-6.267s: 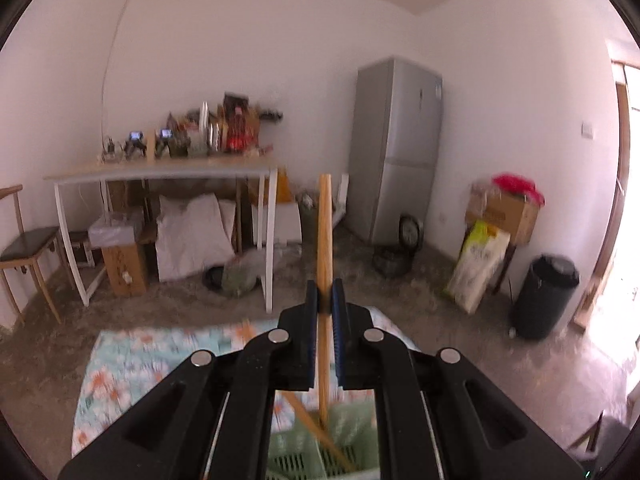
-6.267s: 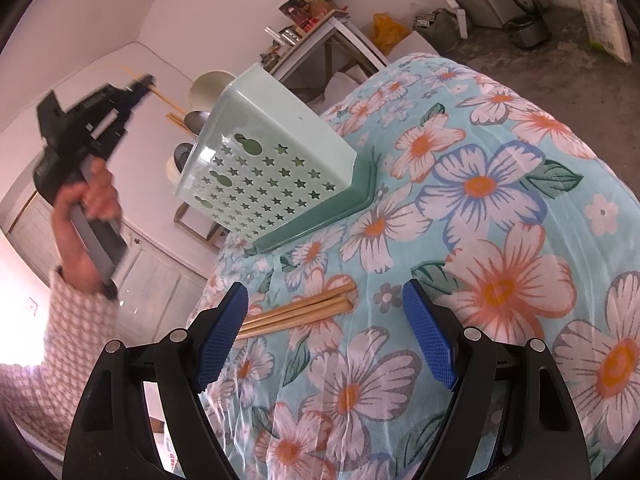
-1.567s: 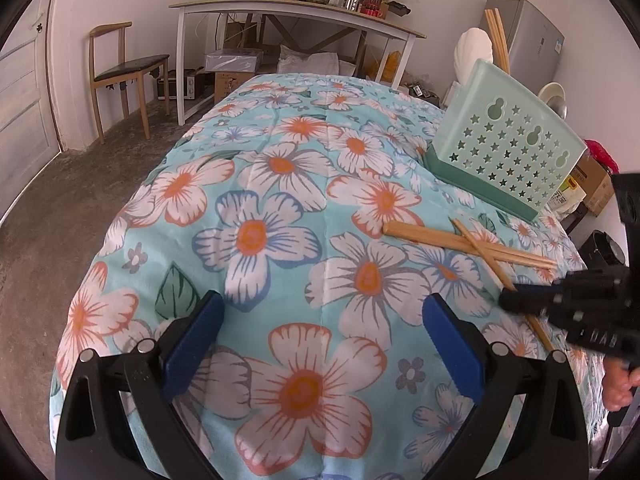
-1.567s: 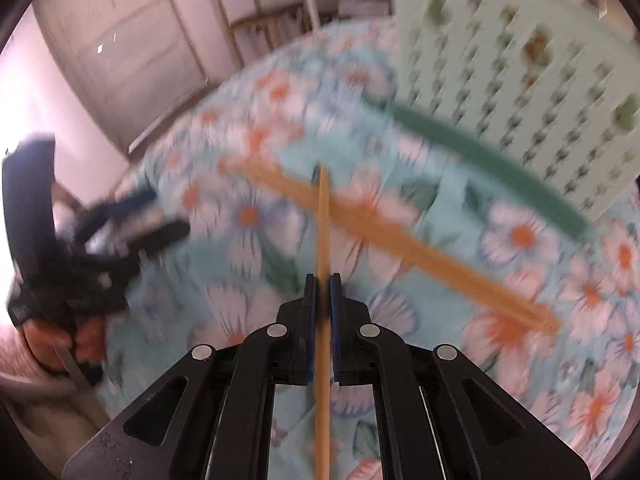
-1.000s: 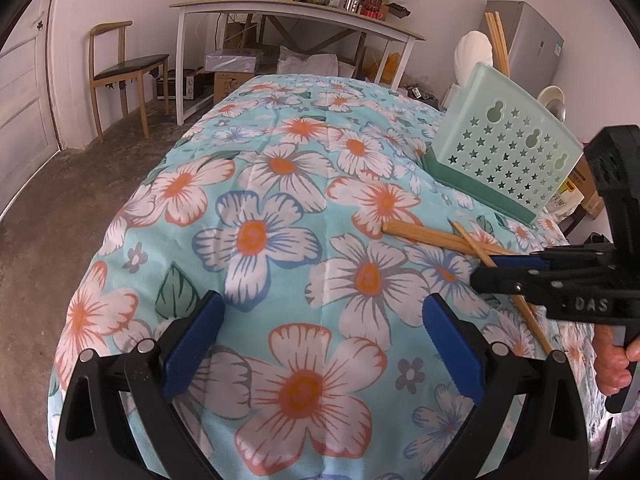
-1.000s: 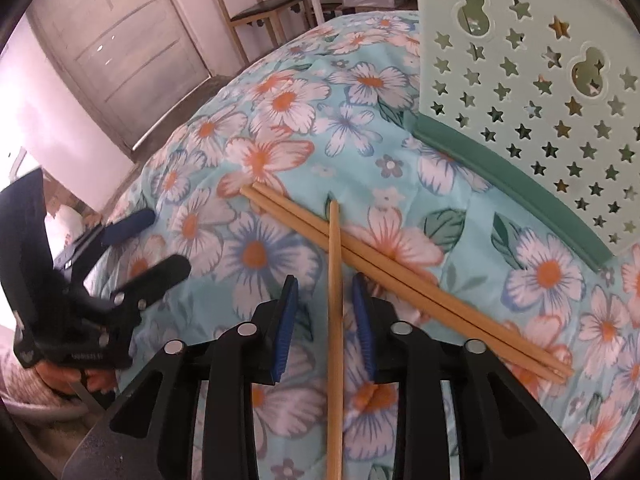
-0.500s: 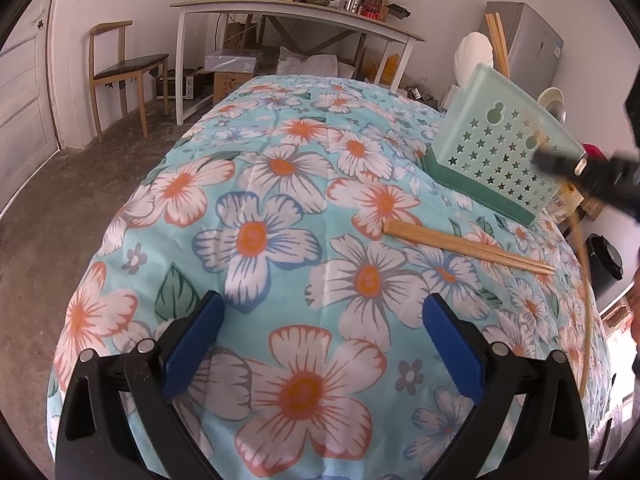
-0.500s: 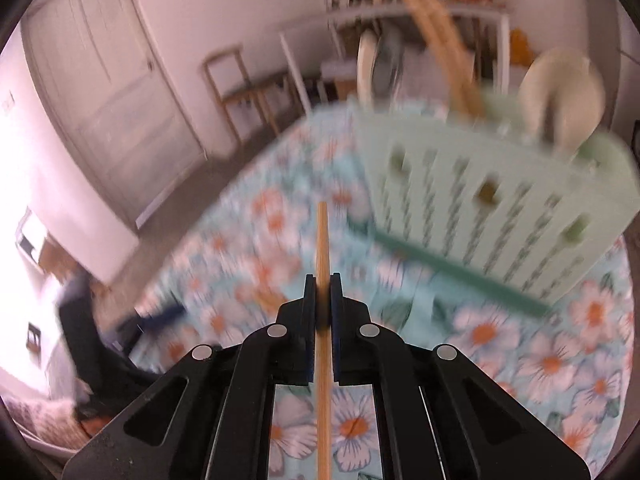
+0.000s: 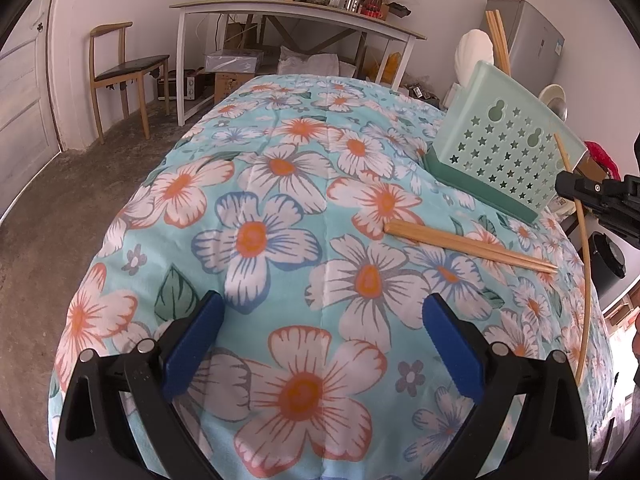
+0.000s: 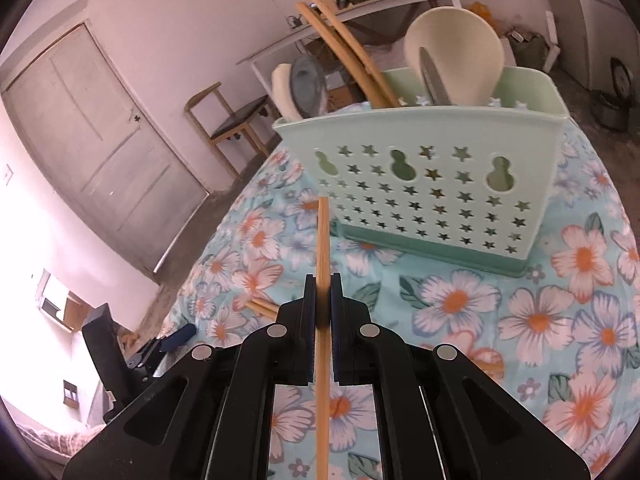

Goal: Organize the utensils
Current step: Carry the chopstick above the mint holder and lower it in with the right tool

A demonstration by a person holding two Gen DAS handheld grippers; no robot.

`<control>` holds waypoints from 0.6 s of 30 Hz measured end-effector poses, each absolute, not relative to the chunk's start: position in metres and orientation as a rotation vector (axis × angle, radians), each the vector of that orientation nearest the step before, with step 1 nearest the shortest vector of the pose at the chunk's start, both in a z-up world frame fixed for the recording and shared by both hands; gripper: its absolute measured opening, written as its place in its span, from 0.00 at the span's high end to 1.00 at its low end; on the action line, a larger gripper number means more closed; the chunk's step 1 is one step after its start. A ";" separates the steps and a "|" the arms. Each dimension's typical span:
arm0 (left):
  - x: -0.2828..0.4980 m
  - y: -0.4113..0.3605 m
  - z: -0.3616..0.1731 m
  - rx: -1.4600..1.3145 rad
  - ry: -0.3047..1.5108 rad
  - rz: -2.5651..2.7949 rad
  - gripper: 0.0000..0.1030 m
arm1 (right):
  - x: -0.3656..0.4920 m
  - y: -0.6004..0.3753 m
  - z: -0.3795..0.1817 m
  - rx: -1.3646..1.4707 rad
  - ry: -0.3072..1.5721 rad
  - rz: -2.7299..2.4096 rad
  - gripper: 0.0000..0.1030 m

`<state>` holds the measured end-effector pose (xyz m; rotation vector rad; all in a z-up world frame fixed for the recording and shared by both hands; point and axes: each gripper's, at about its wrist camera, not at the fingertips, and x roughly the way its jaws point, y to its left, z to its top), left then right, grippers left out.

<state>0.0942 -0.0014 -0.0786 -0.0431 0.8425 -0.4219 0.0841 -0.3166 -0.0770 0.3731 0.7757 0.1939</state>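
The step in hand looks like carrying one chopstick (image 10: 322, 240) to the caddy (image 10: 432, 184): the right tongs (image 10: 322, 300) are clamped on it partway along its length, their blue pads pressed to either side, with the tip reaching forward toward the caddy's starred front wall and the rest running back under the camera. In the left view the same stick (image 9: 582, 240) shows as a long bowed line off the cloth, the right tongs (image 9: 576, 188) gripping it near the caddy's (image 9: 508, 148) right corner. The caddy stands upright on the flowered cloth (image 9: 280, 200) and already holds two chopsticks (image 10: 344, 48) leaning toward its left end, a pale spoon (image 10: 454, 52), a smaller pale spoon (image 10: 285, 90) and a grey one (image 10: 308, 84). Two more chopsticks (image 9: 468, 244) lie side by side on the cloth just in front of the caddy, so the job is partly done. The left tongs (image 9: 320, 340) hang wide apart over the near cloth, holding nothing. The next move, as I judge it, calls for raising the held stick above the caddy's rim, tipping it closer to upright and lowering it into the section with the other chopsticks before letting go; the risk is the tip catching the front wall or knocking the leaning sticks.
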 end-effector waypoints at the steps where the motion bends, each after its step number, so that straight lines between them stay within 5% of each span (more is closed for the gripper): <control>1: 0.094 -0.001 -0.079 -0.044 0.842 -0.422 0.06 | 0.083 -0.316 -0.076 0.359 0.778 0.190 0.95; 18: 0.095 -0.003 -0.079 -0.037 0.843 -0.417 0.06 | 0.056 -0.351 -0.055 0.375 0.734 0.149 0.95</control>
